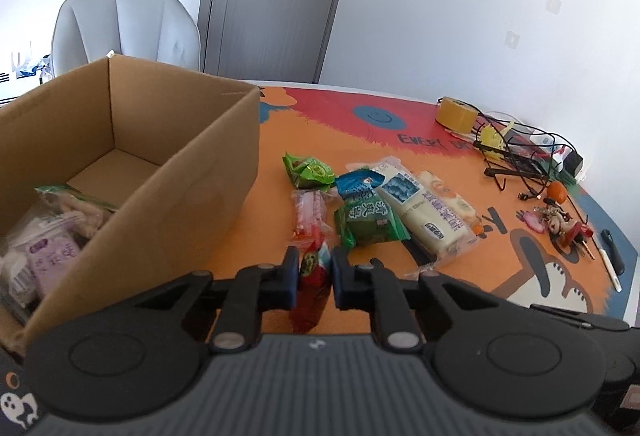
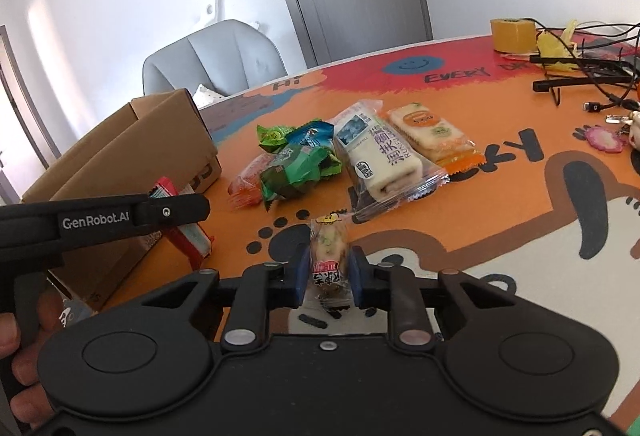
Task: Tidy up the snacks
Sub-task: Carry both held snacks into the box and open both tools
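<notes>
My left gripper (image 1: 315, 268) is shut on a red snack packet (image 1: 310, 288), held just above the orange table beside the open cardboard box (image 1: 224, 172). Several packets (image 1: 52, 252) lie inside the box at its near left end. My right gripper (image 2: 330, 272) is shut on a small clear-wrapped snack (image 2: 329, 260) with red and yellow print, held upright over the table. In the right wrist view the left gripper (image 2: 176, 212) shows at the left with the red packet (image 2: 188, 236) hanging from it by the box (image 2: 120, 156). A loose pile of snacks (image 2: 360, 152) lies ahead.
The pile holds green packets (image 1: 360, 220), a white roll cake (image 1: 424, 212) and an orange-edged cracker pack (image 2: 432, 136). A tape roll (image 1: 456, 114), cables (image 1: 520, 156), keys and a pen (image 1: 612, 256) clutter the table's right side. A grey chair (image 1: 124, 32) stands behind the box.
</notes>
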`<state>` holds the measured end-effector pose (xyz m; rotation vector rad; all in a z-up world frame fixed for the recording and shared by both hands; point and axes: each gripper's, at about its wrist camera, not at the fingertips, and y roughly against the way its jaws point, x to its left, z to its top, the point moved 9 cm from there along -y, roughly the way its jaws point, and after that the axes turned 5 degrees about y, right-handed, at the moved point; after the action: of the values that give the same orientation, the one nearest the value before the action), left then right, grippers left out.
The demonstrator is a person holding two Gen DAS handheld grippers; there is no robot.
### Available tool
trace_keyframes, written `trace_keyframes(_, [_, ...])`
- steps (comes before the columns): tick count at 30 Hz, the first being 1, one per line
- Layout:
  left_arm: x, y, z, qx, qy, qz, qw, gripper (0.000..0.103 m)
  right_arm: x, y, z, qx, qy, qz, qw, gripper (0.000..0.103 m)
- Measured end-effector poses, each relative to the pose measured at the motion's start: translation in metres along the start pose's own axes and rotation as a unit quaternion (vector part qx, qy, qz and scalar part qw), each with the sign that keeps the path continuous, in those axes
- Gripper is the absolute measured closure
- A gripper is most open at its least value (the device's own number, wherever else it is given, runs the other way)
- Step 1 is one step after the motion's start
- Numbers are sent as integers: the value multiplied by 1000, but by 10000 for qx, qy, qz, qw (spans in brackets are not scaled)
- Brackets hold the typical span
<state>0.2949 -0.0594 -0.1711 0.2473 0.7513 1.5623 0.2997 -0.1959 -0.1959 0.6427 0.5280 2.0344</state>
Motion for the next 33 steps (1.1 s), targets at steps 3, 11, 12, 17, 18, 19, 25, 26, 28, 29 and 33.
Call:
trace_keyframes(3, [3, 7, 1, -12, 68, -49, 10000, 88, 3, 5, 1, -30, -38, 19, 10000, 81])
trace_keyframes(11, [2, 38, 16, -272, 99, -151, 9995, 88, 22, 22, 18, -220, 100, 109, 9996, 81])
trace_keyframes(12, [2, 42, 18, -303, 92, -157, 9994, 88, 25, 23, 20, -228, 89, 134, 9996, 81])
trace_keyframes(17, [8, 60, 26, -264, 114, -138, 9995, 88, 39, 30, 32, -251, 117, 278, 9992, 81])
trace_keyframes(18, [9, 64, 27, -276, 97, -136, 9995, 88, 42, 31, 34, -234, 88, 338, 9991, 81])
trace_keyframes(19, [10, 68, 29, -280, 84, -115, 9995, 88, 46, 32, 37, -213, 29, 453, 9987, 81])
trace_keyframes(25, [18, 89, 41, -201, 174, -268, 9993, 88, 65, 48, 56, -333, 75, 634, 9974, 81])
trace_keyframes(26, [20, 94, 44, -244, 134, -231, 9993, 88, 69, 50, 60, -371, 99, 641, 9972, 81])
trace_keyframes(28, [23, 102, 49, -257, 62, -156, 9995, 88, 74, 53, 66, -418, 155, 647, 9969, 81])
trace_keyframes(29, [24, 105, 51, -234, 51, -183, 9995, 88, 76, 54, 70, -440, 185, 650, 9967, 81])
trace_keyframes(33, [38, 121, 63, -391, 15, -55, 9992, 88, 88, 55, 80, -523, 243, 711, 9958, 81])
